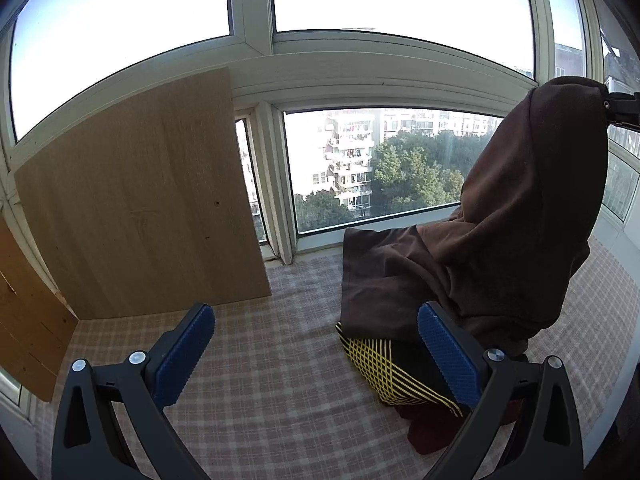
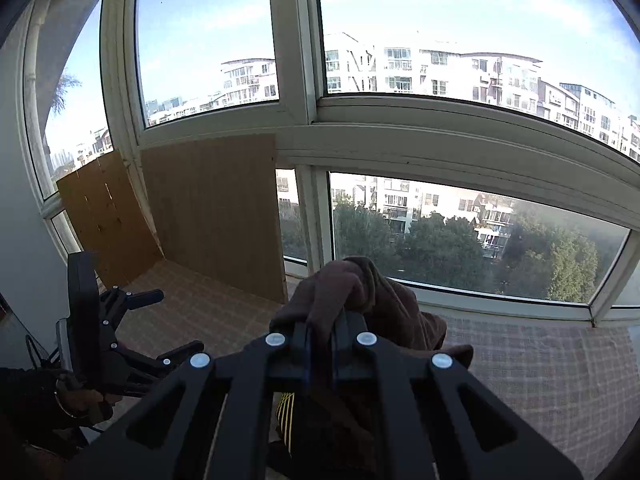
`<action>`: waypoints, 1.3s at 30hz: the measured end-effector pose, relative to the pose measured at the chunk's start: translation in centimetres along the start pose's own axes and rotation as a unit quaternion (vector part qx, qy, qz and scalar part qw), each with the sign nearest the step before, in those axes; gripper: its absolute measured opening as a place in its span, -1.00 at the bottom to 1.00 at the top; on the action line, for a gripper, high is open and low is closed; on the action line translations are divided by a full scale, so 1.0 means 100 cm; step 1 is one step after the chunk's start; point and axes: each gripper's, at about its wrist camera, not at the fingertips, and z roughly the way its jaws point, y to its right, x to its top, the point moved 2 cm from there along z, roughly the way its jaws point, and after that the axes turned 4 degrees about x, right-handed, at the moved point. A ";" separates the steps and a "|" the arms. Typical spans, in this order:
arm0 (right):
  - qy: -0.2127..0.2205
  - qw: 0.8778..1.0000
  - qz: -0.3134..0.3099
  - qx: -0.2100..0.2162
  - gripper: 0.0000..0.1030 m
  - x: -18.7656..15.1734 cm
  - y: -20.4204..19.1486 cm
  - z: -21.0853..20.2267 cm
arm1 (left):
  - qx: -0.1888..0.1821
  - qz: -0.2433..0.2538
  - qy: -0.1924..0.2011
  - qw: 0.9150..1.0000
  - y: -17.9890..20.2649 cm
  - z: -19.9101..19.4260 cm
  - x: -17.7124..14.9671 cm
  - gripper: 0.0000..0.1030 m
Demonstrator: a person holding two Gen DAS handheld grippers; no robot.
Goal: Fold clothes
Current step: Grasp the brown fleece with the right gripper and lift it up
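Brown fleece garment (image 1: 520, 216) hangs long-axis down from my right gripper (image 2: 334, 320), jaws clamped on its top fold, its foot resting on the checked table cloth (image 1: 260, 360). My left gripper (image 1: 316, 352), jaws wide and empty, sits nearer its lower hem. Only the left view shows the full drape and the yellow-striped black cloth (image 1: 392, 372) beneath.

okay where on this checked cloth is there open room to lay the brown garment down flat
Open room: the checked cloth between the wooden board and the clothes pile, under the open left gripper. Crowded: the right side, where the brown garment hangs from the right gripper over the black-and-yellow garment.
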 end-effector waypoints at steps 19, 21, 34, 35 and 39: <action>-0.200 0.974 -0.049 0.090 -0.79 -0.158 -0.194 0.114 | 0.108 -0.043 -0.099 0.988 -0.135 -0.017 -0.124 0.99; -0.195 0.972 -0.030 0.126 -0.80 -0.160 -0.204 0.102 | 0.103 -0.044 -0.100 0.989 -0.133 -0.016 -0.123 0.99; -0.076 0.972 0.090 0.203 -0.87 -0.031 -0.201 0.072 | 0.156 -0.091 -0.069 0.981 -0.215 -0.063 -0.119 0.99; -0.064 0.973 0.099 0.198 -0.87 -0.011 -0.196 0.067 | 0.160 -0.095 -0.065 0.980 -0.223 -0.069 -0.119 0.99; -0.041 0.980 0.072 0.180 -0.87 0.048 -0.217 0.061 | 0.172 -0.110 -0.052 0.978 -0.256 -0.092 -0.119 0.99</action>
